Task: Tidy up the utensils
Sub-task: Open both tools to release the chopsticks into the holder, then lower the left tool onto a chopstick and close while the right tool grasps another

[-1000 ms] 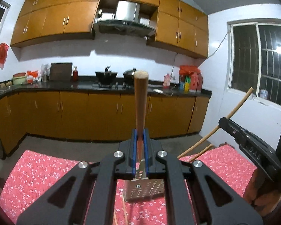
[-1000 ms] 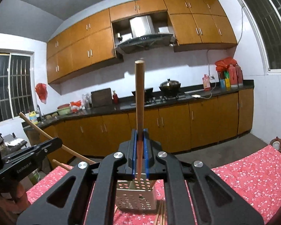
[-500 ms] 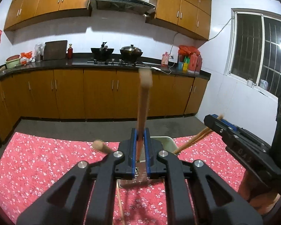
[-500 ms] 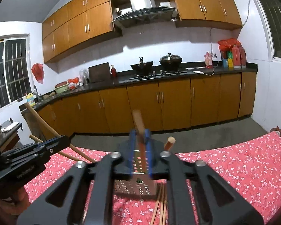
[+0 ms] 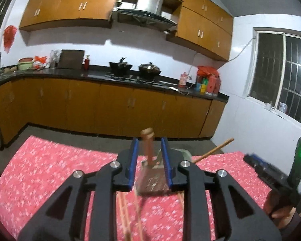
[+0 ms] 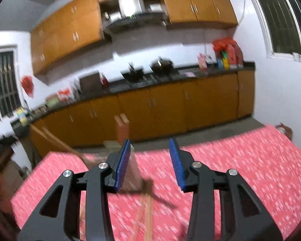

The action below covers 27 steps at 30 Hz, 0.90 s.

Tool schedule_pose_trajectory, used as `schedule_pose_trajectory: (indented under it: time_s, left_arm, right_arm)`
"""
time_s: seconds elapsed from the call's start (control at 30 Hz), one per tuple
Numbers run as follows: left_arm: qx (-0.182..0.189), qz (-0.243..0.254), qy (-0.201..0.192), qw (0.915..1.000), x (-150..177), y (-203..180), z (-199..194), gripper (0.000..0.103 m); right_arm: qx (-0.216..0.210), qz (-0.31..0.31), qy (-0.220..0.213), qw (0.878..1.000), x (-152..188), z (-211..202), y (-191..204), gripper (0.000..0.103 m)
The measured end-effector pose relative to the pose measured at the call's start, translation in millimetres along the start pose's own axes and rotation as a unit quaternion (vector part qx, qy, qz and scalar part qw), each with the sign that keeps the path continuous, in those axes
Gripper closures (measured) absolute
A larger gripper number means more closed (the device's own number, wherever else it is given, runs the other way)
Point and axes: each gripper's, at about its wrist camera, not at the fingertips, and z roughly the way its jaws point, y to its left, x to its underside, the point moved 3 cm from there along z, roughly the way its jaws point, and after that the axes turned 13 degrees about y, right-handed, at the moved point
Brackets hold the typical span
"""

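Utensil handle (image 5: 148,146) stands seemingly untouched between left hand-held gripper's (image 5: 149,161) parted fingers.

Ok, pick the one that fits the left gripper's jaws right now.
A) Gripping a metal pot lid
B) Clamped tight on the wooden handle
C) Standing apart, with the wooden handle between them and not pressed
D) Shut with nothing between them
C: the left gripper has just been opening; its blue jaws stand apart, with gaps either side of the wooden handle between them.
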Motion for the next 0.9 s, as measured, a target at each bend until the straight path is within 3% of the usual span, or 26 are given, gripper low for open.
schedule_pose_trajectory:
  time_s: [0.17,0.23,0.37,0.43,0.6,0.73,0.9]
  left_arm:
    - [0.034,-0.067,0.019,0.997,11.1,23.4,0.9,0.079]
    - [0.031,-0.064,0.013,0.9974,7.7,20.2,-0.7,0.079]
    - [-0.01,-0.021,0.021,0.9995,15.1,15.2,7.6,0.079]
    - [-0.047,0.005,0.046,0.9978,30.6,17.5,23.4,0.079]
    - [-0.088,0.016,0.132,0.9872,74.9,37.0,70.9,0.079]
    - [-0.079,0.003,0.193,0.9781,108.1,49.3,96.3,0.08]
    - [-0.065,-0.003,0.223,0.9727,125.3,56.1,112.5,0.08]
  right_arm:
    - [-0.008,0.038,0.103,0.994,42.9,45.5,-17.3,0.062]
    - [-0.024,0.043,0.125,0.991,55.6,55.0,-12.8,0.063]
    - [-0.035,0.006,0.164,0.986,78.2,71.1,6.9,0.079]
    - [-0.036,-0.007,0.183,0.982,89.3,80.3,12.1,0.079]
    - [-0.029,-0.019,0.212,0.977,105.5,98.0,14.3,0.082]
    - [-0.015,-0.03,0.226,0.974,112.9,109.1,14.5,0.085]
    - [-0.008,-0.04,0.232,0.972,119.4,116.2,16.9,0.086]
